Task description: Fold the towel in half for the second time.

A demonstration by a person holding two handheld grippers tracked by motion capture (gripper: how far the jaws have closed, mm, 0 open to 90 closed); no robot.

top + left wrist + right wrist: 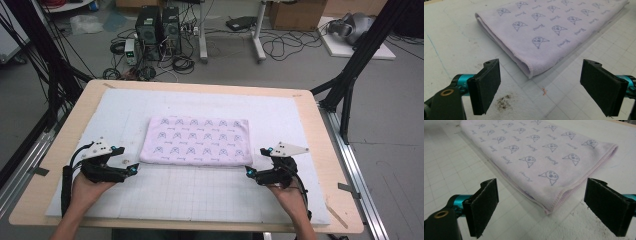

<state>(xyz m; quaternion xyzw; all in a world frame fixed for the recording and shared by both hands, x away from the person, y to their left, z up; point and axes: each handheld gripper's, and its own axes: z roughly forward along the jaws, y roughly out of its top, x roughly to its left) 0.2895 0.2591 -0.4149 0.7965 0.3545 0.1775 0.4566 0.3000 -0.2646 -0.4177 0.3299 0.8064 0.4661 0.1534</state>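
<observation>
A wooden surface carries a white gridded mat. At the mat's middle lies a folded lilac towel printed with cat faces, flat and in 2 layers. The left claw sits just off the towel's near left corner, jaws wide apart and holding nothing. The right claw sits just off the near right corner, jaws likewise spread wide and empty. A dark smudge marks the mat near the left claw.

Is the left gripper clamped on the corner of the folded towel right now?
No, the left gripper stands open, and the folded towel's near corner lies on the mat just ahead of it, untouched.
</observation>
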